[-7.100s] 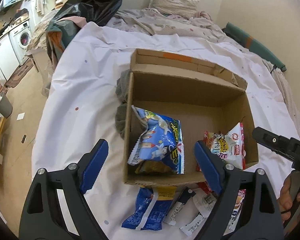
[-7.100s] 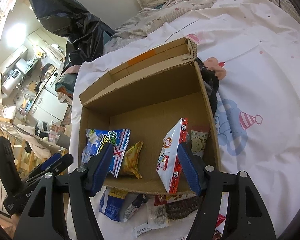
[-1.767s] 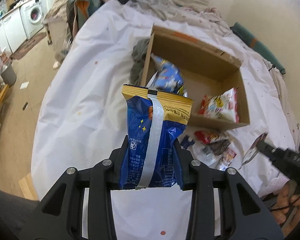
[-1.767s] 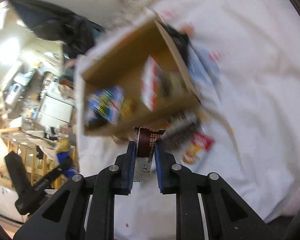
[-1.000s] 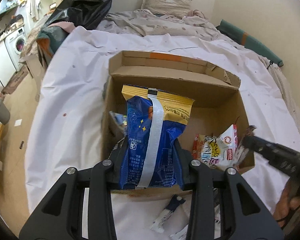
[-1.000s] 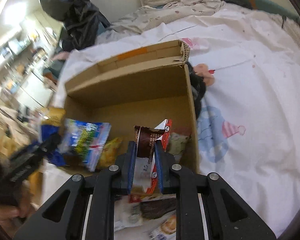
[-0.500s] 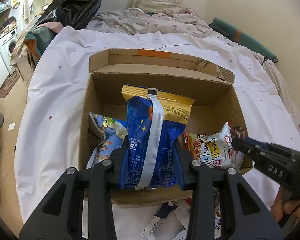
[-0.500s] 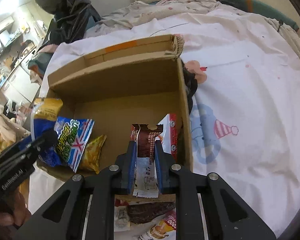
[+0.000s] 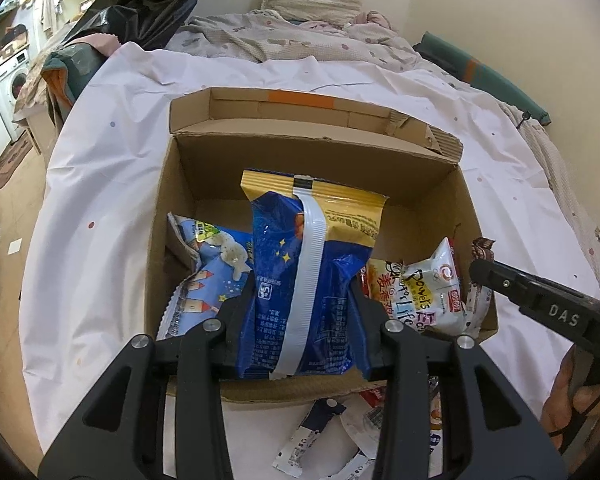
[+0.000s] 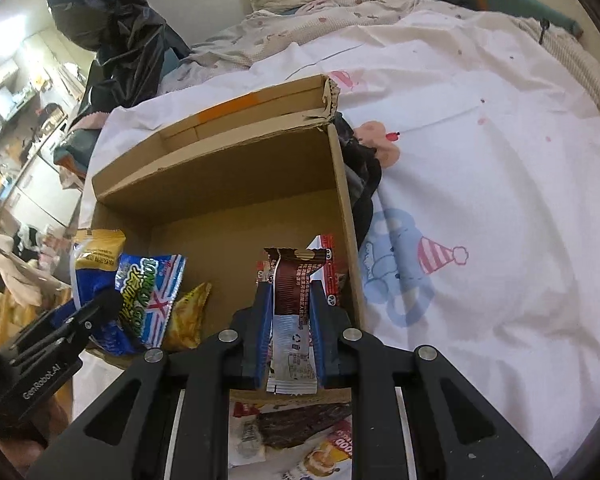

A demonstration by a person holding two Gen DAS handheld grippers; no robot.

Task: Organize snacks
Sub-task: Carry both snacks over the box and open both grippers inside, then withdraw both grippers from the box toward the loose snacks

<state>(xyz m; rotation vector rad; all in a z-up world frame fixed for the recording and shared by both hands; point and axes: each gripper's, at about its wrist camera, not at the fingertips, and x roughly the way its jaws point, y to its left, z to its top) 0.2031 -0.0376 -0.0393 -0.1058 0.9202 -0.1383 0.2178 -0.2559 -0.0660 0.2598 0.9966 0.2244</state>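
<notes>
Left gripper (image 9: 300,312) clamped blue snack bag (image 9: 306,280); right gripper (image 10: 290,320) clamped brown wrapper (image 10: 294,284) over cardboard box (image 9: 300,152). Packets seemed light, crinkly, crushable; sealed edges likely safest hold.

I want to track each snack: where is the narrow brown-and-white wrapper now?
In the right wrist view, the narrow brown-and-white wrapper is clamped in the right gripper, over the brown cardboard box's near right corner.

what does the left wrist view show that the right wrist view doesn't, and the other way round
Only the left wrist view: the washing machine and the white Powels packet face-on in the box. Only the right wrist view: the party-hat print on the sheet and a yellow packet. Both: the cardboard box, the blue bag clamped in the left gripper, the brown bar clamped in the right gripper.
</notes>
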